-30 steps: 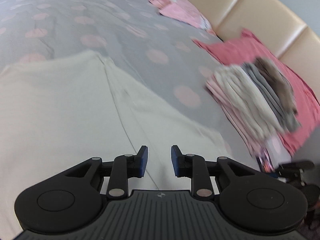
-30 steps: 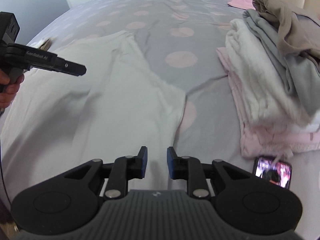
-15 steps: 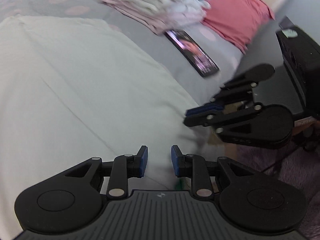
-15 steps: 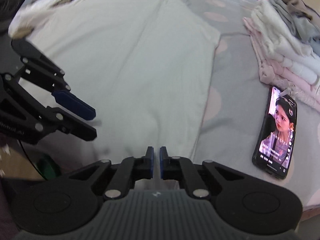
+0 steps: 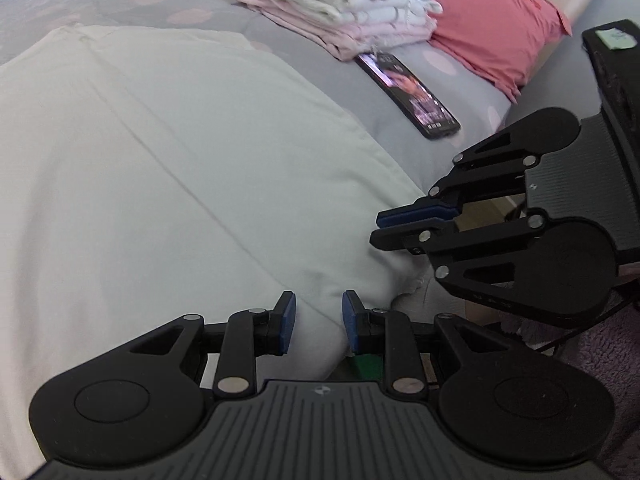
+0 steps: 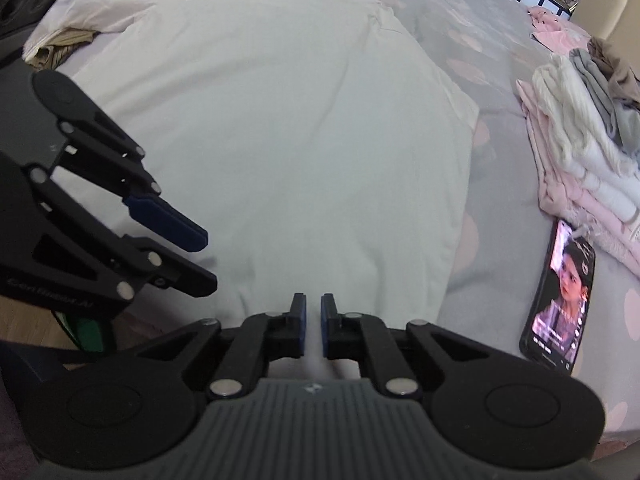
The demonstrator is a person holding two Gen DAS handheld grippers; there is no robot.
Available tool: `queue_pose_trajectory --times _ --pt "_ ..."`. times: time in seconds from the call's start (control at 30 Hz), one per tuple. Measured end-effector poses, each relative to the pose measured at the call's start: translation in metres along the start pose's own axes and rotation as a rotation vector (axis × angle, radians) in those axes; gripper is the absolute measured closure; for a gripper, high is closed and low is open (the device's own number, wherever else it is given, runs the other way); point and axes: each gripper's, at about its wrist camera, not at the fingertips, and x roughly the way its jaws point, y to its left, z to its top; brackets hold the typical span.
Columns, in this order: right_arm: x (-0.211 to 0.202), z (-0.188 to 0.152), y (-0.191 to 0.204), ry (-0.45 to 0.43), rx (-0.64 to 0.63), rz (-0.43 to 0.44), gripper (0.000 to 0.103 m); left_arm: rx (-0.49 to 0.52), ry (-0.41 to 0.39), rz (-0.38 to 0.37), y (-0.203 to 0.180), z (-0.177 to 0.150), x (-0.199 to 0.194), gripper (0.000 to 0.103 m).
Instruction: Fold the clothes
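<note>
A white garment (image 5: pixel 180 160) lies spread flat on the bed, its hem hanging at the near edge. My left gripper (image 5: pixel 318 322) stands open at that hem, cloth lying between its pads without being pressed. In the right wrist view the same garment (image 6: pixel 300 140) fills the middle, and the left gripper (image 6: pixel 204 260) reaches in from the left with its fingers apart. My right gripper (image 6: pixel 313 320) is shut on the hem, a strip of white cloth showing in the narrow slit. From the left wrist view the right gripper (image 5: pixel 378 228) has its tips at the garment's lower right corner.
A stack of folded clothes (image 6: pixel 580 152) sits to the right on the grey dotted bedcover (image 6: pixel 480 40), with a lit phone (image 6: pixel 560 300) beside it. A red pillow (image 5: pixel 496 28) lies behind the stack. Crumpled clothes (image 6: pixel 120 12) lie at the far left. A purple rug (image 5: pixel 600 340) covers the floor below the bed edge.
Both grippers swung from over the bed's middle down to the garment's near hem. The right jaws went from apart to shut on the hem. The left jaws kept the same gap.
</note>
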Motion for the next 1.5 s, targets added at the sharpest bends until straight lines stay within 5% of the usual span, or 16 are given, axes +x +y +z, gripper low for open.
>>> queue_pose_trajectory --times 0.37,0.6,0.8,0.97,1.2,1.5 --pt "0.01 0.043 0.035 -0.015 -0.069 0.083 0.083 -0.173 -0.065 0.139 0.061 -0.022 -0.056 0.081" --pt "0.018 0.082 0.062 -0.044 -0.122 0.155 0.075 -0.287 -0.083 0.314 0.124 -0.049 -0.108 0.081" --pt "0.028 0.11 0.088 -0.054 -0.182 0.192 0.072 -0.393 -0.119 0.5 0.185 -0.073 -0.165 0.08" --pt "0.037 0.121 0.108 -0.044 -0.225 0.201 0.067 -0.489 -0.184 0.695 0.244 -0.092 -0.217 0.058" --pt "0.051 0.13 0.117 -0.011 -0.239 0.191 0.065 -0.508 -0.169 1.04 0.331 -0.115 -0.259 0.05" --pt "0.076 0.136 0.118 0.056 -0.216 0.189 0.062 -0.571 -0.172 1.12 0.409 -0.141 -0.273 0.046"
